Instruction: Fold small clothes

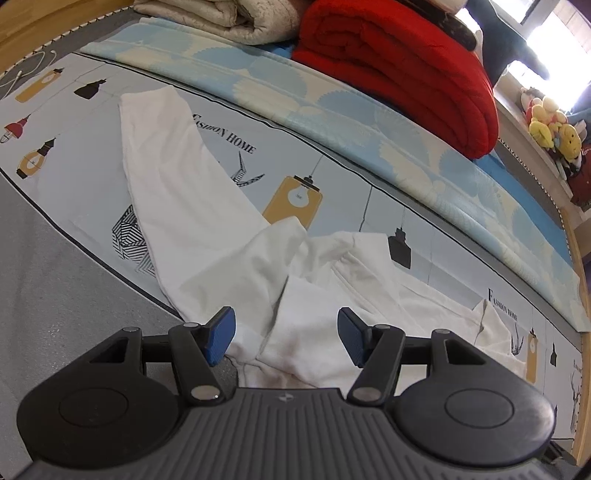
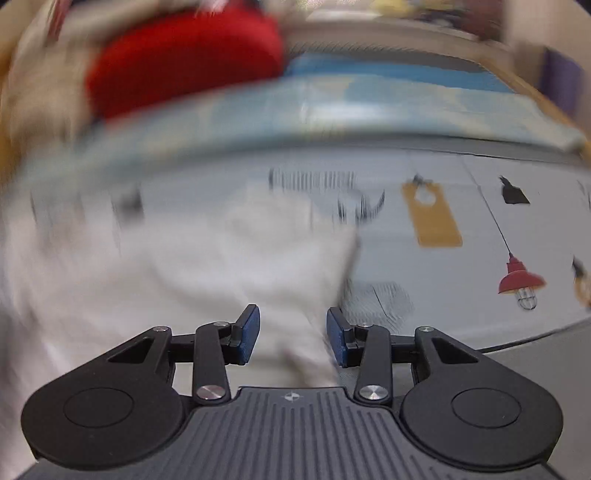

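A white garment [image 1: 192,206] lies crumpled on a printed bed sheet [image 1: 74,155]. One long part of it stretches toward the upper left, and the bunched rest spreads to the right. My left gripper [image 1: 287,338] hovers over the bunched middle. Its blue pads [image 1: 221,336] are wide apart and the cloth lies below them, not pinched. The right wrist view is smeared by motion. There the white garment [image 2: 221,258] fills the left and centre. My right gripper [image 2: 293,336] stands open over the garment's right edge, with cloth showing under the gap.
A folded red blanket [image 1: 399,66] and a beige quilt [image 1: 229,18] sit at the far side on a blue patterned mat [image 1: 332,110]. Plush toys [image 1: 550,125] lie at the far right. A wooden bed frame [image 1: 581,258] borders the right edge.
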Motion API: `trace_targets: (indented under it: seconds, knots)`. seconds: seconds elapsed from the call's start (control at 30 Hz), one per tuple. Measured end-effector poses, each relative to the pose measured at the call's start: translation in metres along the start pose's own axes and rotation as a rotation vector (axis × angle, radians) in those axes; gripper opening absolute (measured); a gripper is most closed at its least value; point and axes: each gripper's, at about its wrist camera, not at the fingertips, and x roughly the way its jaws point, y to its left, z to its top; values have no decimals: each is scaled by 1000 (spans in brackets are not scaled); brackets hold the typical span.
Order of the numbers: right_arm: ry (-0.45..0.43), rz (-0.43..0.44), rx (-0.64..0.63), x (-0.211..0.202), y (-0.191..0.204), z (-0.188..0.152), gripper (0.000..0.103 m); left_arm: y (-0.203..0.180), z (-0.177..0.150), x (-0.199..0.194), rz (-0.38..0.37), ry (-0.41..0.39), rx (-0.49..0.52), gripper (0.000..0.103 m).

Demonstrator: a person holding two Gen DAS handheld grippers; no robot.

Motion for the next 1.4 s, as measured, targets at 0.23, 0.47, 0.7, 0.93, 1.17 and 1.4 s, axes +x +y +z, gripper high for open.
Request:
trace_targets:
  seconds: [0.23, 0.47, 0.7, 0.93, 1.17, 1.4]
  knots:
    - [36, -21, -163, 21, 6, -20, 41, -7, -3, 6, 20, 6, 21, 67]
    - [-30, -11, -110, 13, 5, 1, 13, -9, -2, 10, 13, 15, 27, 67]
    - [47, -101, -74, -6, -23, -6, 6, -8, -1, 11, 2, 24, 22, 67]
    - [198, -104, -22, -2, -43, -15, 19, -7, -1, 11, -7, 29, 34, 68]
    - [6, 50, 363, -19, -92, 10, 42, -9, -3, 17, 2, 39, 50, 68]
    - [35, 85, 645, 45, -124, 8, 52, -16, -9, 23, 13, 51, 82, 68]
